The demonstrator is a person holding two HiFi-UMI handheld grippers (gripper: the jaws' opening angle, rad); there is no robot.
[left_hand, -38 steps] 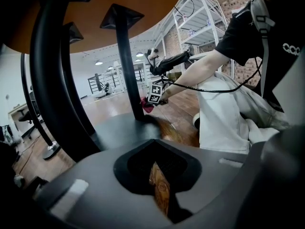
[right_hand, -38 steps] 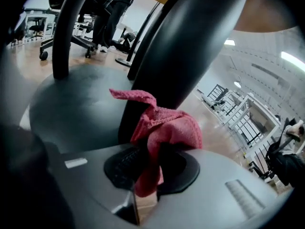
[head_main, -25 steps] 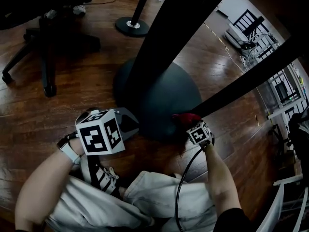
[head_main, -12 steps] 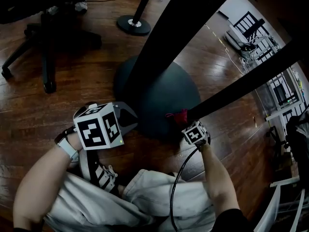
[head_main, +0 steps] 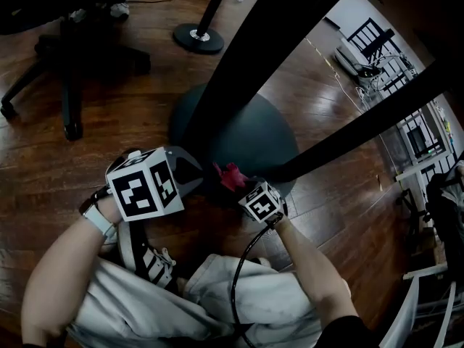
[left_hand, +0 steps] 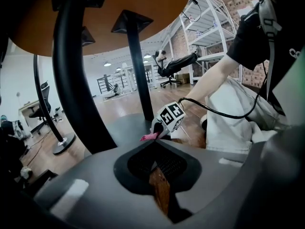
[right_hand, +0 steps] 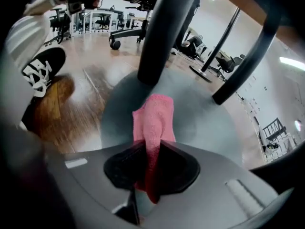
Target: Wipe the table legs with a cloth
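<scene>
Between the fingers (right_hand: 183, 168) of the right gripper (right_hand: 151, 149) sits the cloth (right_hand: 153, 120).

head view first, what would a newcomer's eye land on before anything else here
The pink cloth stands out most: it is the one bright thing in a dark scene, pinched in the right gripper over the round dark table base. Next come the thick black table legs slanting up from that base. Then there is the left gripper with its big marker cube at the head view's left, jaws together on nothing.
</scene>
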